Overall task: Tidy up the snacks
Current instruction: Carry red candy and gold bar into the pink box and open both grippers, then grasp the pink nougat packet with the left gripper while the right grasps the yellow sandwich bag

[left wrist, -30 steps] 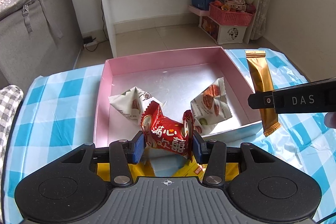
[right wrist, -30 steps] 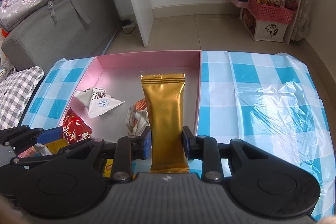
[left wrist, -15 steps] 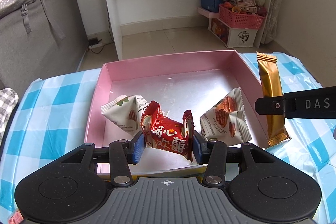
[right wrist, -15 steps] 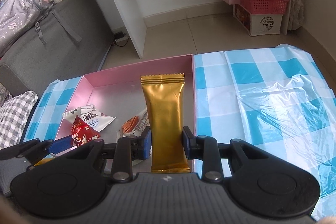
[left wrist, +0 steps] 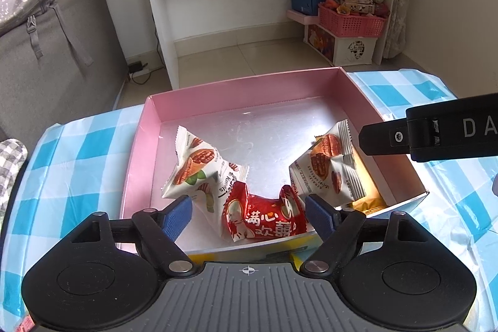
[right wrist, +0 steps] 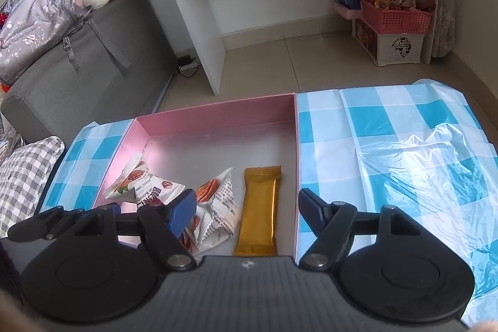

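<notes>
Pink card walls ring the box point(left wrist: 146, 151), which sits on a blue-checked cloth point(right wrist: 389, 126), and all the snacks in sight now lie on its silver floor. The red pack point(left wrist: 264, 223) rests against the near wall, between the spread fingers of the left gripper point(left wrist: 249, 212), touched by neither. The gold bar point(right wrist: 260, 207) lies flat along the right wall, just ahead of the right gripper point(right wrist: 247, 207), whose fingers also stand wide apart. Two white nut packs point(left wrist: 199, 173) point(left wrist: 330, 164) sit to the left and right of the red one. The step in hand looks like the release: both items are dropped in. Next, I judge, both tools must back out over the near wall without dragging a wrapper, then look for snacks outside the box; something yellow shows below the near wall. Half a second ago both grippers were clamped, the left on the red pack, the right holding the gold bar upright.
</notes>
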Demonstrator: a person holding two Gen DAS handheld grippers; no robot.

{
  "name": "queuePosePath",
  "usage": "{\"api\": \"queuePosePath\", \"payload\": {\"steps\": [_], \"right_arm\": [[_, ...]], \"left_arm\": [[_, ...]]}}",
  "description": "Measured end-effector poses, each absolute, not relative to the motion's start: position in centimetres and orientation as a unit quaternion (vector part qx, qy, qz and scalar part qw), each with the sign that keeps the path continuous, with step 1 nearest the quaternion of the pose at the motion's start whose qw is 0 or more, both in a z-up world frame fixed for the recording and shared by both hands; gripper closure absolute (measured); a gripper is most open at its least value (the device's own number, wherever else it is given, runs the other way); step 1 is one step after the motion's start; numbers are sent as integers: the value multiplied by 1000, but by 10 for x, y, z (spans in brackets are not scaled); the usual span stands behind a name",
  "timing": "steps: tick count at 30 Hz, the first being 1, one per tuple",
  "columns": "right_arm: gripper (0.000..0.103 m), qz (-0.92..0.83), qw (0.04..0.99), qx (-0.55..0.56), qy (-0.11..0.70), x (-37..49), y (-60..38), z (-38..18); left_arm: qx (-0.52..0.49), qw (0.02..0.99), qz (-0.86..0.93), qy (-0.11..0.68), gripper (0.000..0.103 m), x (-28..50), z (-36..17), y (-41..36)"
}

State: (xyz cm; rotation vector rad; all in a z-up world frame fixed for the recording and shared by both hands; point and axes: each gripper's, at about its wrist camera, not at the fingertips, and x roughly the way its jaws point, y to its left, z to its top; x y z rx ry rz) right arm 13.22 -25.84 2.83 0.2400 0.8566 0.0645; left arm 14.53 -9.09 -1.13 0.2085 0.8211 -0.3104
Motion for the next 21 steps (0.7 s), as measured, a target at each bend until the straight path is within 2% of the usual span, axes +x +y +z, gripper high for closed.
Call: {"api": "queuePosePath", "payload": {"steps": [21], "right_arm": [[15,26,895,69,441,109,-254,36]], "left_arm": [[120,892,-146,412,13,116,3,-67]]}}
